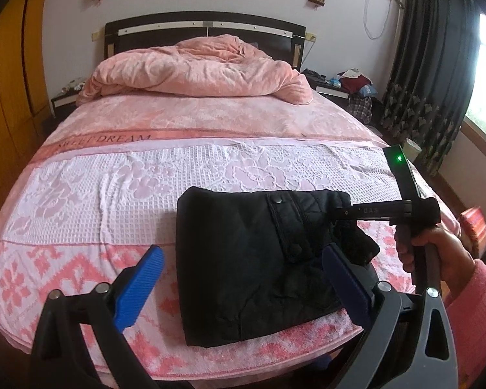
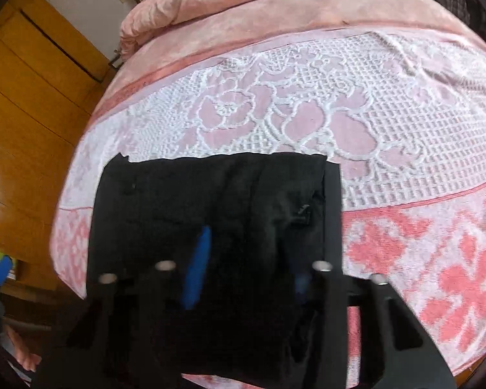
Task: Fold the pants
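Observation:
The black pants (image 1: 252, 259) lie folded in a compact rectangle on the pink bedspread (image 1: 113, 194) near the bed's foot. My left gripper (image 1: 243, 282) is open, its blue fingers (image 1: 139, 285) on either side of the pants' near part, just above them. My right gripper (image 1: 343, 210) reaches in from the right at the pants' far right corner. In the right wrist view the pants (image 2: 210, 210) fill the lower middle. The right gripper (image 2: 249, 265) sits low over the pants, blue fingers (image 2: 197, 265) apart with black cloth around them; whether it grips the cloth is unclear.
A rumpled pink quilt (image 1: 194, 68) is heaped at the dark headboard (image 1: 204, 29). Wooden wardrobes (image 1: 6, 97) stand on the left. Cluttered nightstands (image 1: 340, 84), dark curtains (image 1: 431, 81) and a window stand on the right.

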Demonstrator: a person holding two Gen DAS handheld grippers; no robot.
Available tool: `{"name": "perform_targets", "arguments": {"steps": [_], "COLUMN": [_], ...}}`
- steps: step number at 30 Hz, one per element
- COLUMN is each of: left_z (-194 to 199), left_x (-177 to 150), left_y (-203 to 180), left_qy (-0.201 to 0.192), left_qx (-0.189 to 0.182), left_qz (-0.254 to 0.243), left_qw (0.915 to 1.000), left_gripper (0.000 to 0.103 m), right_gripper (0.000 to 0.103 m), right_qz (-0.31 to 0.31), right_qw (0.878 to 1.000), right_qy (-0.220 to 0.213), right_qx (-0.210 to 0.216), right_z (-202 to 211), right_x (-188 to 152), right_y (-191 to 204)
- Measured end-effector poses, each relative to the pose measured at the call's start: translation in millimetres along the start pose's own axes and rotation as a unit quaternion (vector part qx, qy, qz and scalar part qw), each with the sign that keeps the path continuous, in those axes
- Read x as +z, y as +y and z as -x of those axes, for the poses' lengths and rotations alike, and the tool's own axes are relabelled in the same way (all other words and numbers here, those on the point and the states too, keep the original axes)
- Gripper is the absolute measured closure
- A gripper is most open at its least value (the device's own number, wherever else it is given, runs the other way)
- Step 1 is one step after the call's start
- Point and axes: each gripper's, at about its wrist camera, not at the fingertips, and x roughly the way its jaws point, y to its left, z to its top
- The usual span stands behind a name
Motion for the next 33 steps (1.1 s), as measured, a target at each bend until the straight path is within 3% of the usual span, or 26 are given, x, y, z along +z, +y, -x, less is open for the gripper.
{"name": "perform_targets", "arguments": {"steps": [2, 7, 13, 15, 19, 21, 22, 23, 25, 28, 33], "left_z": [0.3, -0.4, -8.3, -17.4, -37.9, -46.5, -51.7, -55.3, -61.9, -71.0, -83.4], "left_x": [1.0, 1.3, -0.4, -4.4, -18.0, -25.4, -30.5, -34.0, -41.7, -53.2, -63.9], "left_y": [-2.0, -6.9, -6.1, -0.1, 21.3, 33.5, 42.2, 47.7, 58.7, 72.9, 76.8], "left_qy": [-0.003, -0.003, 0.006, 0.018, 0.046, 0.059, 0.068, 0.074, 0.087, 0.101, 0.123], "left_qx": [0.003, 0.003, 0.001, 0.008, 0.026, 0.029, 0.031, 0.029, 0.019, 0.007, 0.0], "left_qz": [-0.004, -0.009, -0.012, -0.008, 0.013, 0.032, 0.047, 0.057, 0.083, 0.118, 0.136], "left_qw": [1.0, 0.9999, 0.9999, 0.9998, 0.9985, 0.9973, 0.9961, 0.9952, 0.9926, 0.9878, 0.983], "left_gripper": [0.004, 0.004, 0.004, 0.004, 0.004, 0.004, 0.004, 0.004, 0.004, 0.004, 0.004], "right_gripper": [0.085, 0.092, 0.091, 0.089, 0.073, 0.062, 0.051, 0.048, 0.047, 0.037, 0.038], "right_qz": [0.012, 0.01, -0.002, -0.002, 0.005, 0.015, 0.017, 0.017, 0.017, 0.004, -0.039], "right_qw": [1.0, 1.0, 0.999, 0.999, 0.999, 0.998, 0.998, 0.999, 0.999, 1.0, 0.999], "right_qy": [-0.007, -0.021, -0.016, -0.006, -0.012, -0.023, -0.028, -0.03, -0.025, -0.016, 0.014], "right_qx": [-0.007, -0.005, -0.032, -0.042, -0.046, -0.048, -0.046, -0.042, -0.032, -0.018, 0.024], "right_z": [2.6, 14.7, 13.6, 3.9, 11.1, 24.9, 32.2, 40.9, 51.6, 58.6, 46.1], "right_x": [-1.9, -1.5, -1.8, -3.3, -8.2, -14.4, -18.3, -24.1, -36.5, -54.5, -78.3], "right_y": [3.2, 1.4, -7.8, -8.8, -4.9, -2.2, -1.5, -1.2, -1.0, -6.1, -16.6]}}
